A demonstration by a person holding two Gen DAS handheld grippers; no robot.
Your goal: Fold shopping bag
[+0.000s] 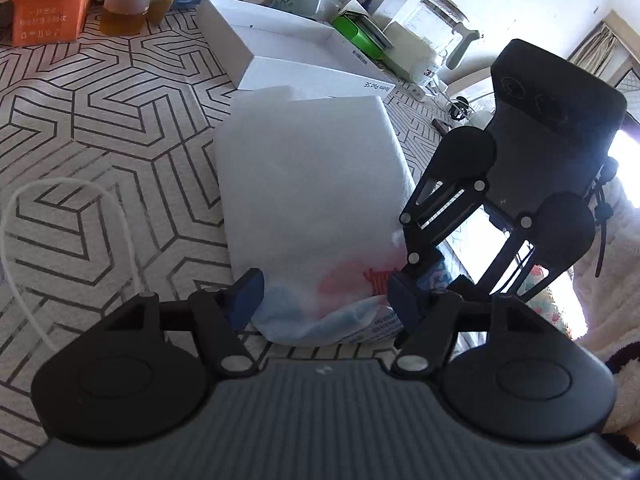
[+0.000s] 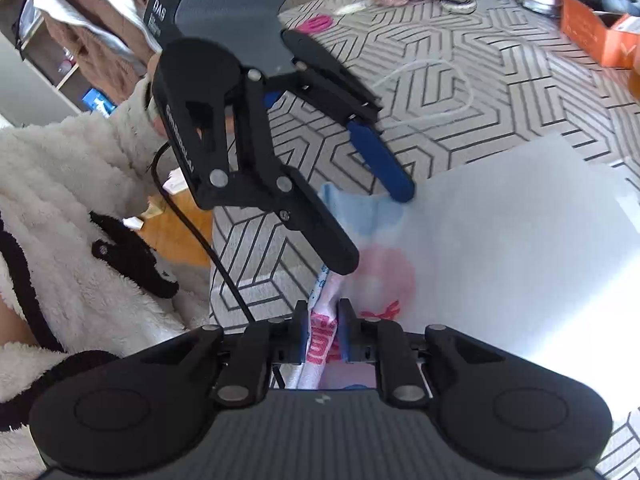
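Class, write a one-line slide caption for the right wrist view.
Right gripper pinches the shopping bag's near edge while the open left gripper hovers over it.

White flat box, orange carton, glass jar, pink scissors

A table covered in a cream cloth with a dark geometric line pattern carried a translucent white plastic shopping bag lying flat, a flat white cardboard box just beyond it, an orange cardboard box and a looped white cord.
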